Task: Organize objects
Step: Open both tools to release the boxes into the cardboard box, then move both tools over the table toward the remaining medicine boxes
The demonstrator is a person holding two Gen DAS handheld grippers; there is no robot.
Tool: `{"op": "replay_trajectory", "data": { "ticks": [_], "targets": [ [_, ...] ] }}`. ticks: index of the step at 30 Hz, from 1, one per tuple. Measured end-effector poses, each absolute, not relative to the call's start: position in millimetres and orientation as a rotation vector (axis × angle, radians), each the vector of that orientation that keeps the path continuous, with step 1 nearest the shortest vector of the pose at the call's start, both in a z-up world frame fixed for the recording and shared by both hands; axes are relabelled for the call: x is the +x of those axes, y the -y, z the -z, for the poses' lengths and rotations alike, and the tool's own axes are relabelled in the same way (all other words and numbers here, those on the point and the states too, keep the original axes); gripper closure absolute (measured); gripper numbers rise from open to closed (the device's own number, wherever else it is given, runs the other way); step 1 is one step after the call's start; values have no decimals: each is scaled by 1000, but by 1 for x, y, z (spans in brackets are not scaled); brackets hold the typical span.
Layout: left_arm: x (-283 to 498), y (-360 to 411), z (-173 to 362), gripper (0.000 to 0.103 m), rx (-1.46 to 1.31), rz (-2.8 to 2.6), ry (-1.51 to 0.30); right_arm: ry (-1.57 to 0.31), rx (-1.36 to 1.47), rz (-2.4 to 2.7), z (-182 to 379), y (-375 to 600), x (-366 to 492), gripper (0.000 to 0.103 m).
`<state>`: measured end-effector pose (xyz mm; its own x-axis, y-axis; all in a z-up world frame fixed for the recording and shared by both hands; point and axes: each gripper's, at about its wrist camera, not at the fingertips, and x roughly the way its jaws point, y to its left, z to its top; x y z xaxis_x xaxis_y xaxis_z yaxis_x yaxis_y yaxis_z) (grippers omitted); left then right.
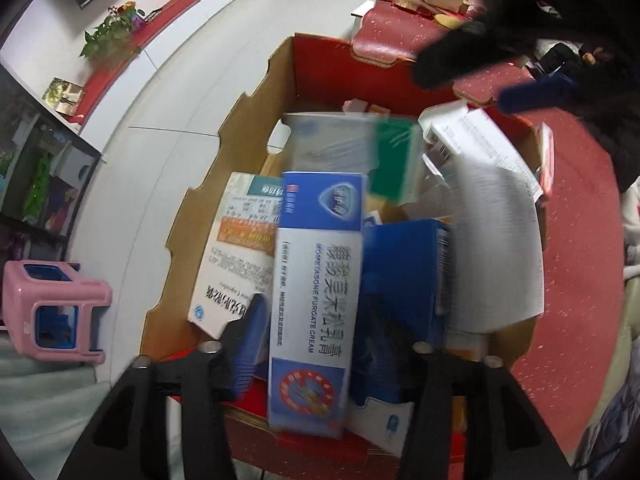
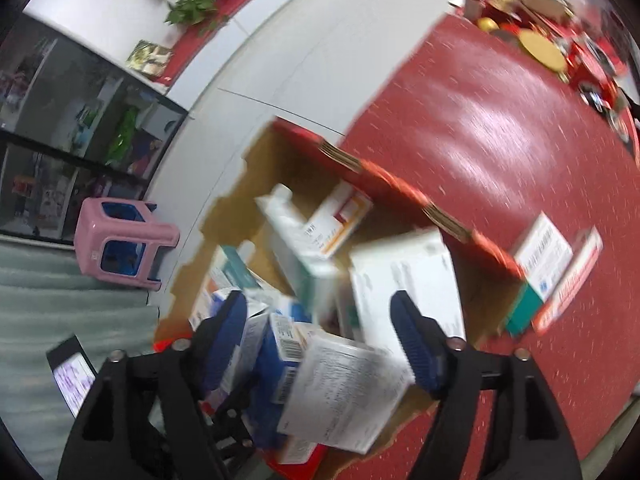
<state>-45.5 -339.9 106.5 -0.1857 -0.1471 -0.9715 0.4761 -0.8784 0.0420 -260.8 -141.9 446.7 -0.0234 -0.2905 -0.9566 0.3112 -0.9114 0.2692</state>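
Observation:
A red cardboard box with brown inner walls holds several medicine cartons. My left gripper hangs over its near end with its jaws apart; a blue and white cream carton lies between them, and I cannot tell whether they touch it. The other gripper's blue finger shows at upper right over the box. In the right wrist view my right gripper is open above the same box, with a white carton below and between its fingers, not held.
The box sits on a red tabletop. Two cartons lie outside the box on the right. Clutter fills the table's far end. A pink stool stands on the white floor at left, beside a dark shelf.

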Motion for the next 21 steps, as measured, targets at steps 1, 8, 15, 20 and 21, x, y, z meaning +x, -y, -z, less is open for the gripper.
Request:
{"op": "replay_trajectory", "data": {
  "ticks": [1,8,15,20,21],
  "targets": [
    [-43,340,-107,15,1669,2117,-376,-3,1854,2002,-447,132,-258,24],
    [-24,338,-127,0,1526,2215,-459,370,2001,2263,-439,0,-264,6],
    [-30,332,-137,0,1543,2197,-500,894,2219,2297,-381,-85,-293,6],
    [-33,323,-141,0,1595,2191,-478,872,2236,2344,-351,-78,-323,6],
    [-34,322,-140,0,1613,2187,-473,891,2230,2346,-344,-74,-326,6]
  ]
}}
